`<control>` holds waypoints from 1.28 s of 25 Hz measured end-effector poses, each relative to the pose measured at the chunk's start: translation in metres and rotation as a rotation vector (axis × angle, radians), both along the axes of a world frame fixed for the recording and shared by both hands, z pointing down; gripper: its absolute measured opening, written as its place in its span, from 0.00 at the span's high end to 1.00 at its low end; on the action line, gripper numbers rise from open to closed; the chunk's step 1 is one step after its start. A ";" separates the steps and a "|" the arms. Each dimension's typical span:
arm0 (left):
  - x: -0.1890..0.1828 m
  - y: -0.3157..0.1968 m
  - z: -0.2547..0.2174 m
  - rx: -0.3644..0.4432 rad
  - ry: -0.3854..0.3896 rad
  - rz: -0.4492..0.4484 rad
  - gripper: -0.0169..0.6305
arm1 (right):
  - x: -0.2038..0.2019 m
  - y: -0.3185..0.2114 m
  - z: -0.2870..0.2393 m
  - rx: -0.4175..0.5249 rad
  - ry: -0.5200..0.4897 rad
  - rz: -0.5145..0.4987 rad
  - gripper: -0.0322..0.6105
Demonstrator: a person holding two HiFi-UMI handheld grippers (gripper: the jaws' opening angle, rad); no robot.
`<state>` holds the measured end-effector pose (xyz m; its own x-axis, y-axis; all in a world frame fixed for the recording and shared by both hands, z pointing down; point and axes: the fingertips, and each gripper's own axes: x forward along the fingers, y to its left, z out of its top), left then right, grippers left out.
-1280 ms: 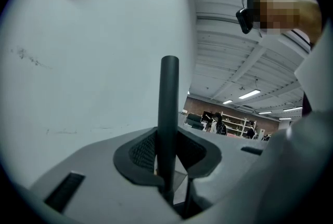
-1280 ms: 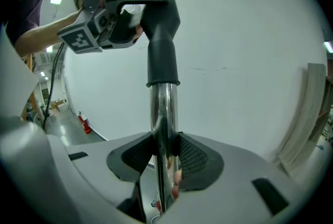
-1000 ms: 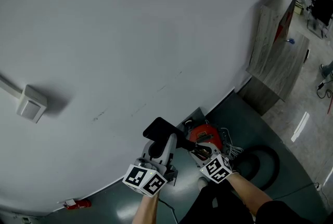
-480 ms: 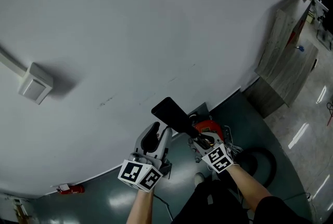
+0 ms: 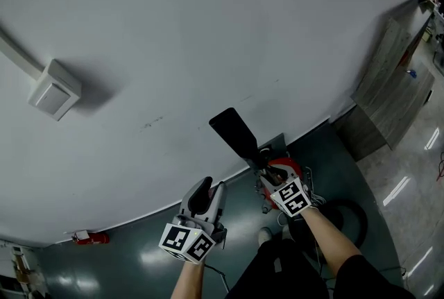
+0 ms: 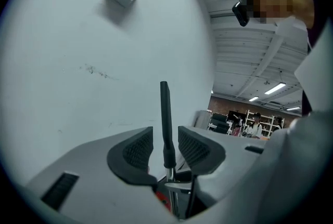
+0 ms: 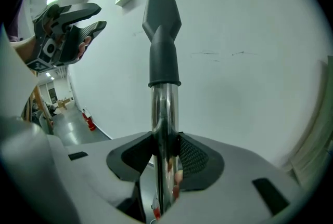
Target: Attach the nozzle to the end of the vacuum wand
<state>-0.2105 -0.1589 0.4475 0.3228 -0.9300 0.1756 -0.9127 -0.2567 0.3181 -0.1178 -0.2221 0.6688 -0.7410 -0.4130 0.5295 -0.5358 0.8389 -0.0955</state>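
L gripper [image 5: 209, 188] opened, backed off nozzle [image 5: 234, 131] on wand [image 7: 164, 114].

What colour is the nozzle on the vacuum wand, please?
The nozzle is black, atop the chrome wand; the right gripper view shows it best.

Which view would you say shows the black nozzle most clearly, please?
The right gripper view: the nozzle faces it broadside, seated on the chrome wand. The head view shows it small; the left gripper view shows it edge-on.

The nozzle [image 5: 234, 131] is black, the wand [image 7: 164, 124] chrome, the wall [image 5: 173, 34] pale grey.
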 end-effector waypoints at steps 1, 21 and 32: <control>-0.003 0.003 0.002 -0.007 0.000 -0.007 0.74 | -0.003 -0.001 0.002 0.001 -0.001 -0.005 0.71; -0.023 0.019 0.013 -0.034 0.026 -0.044 0.77 | -0.023 0.003 0.006 -0.054 -0.016 -0.045 0.71; 0.020 0.010 0.001 0.009 0.051 0.044 0.77 | 0.025 0.015 -0.089 -0.029 -0.218 0.080 0.71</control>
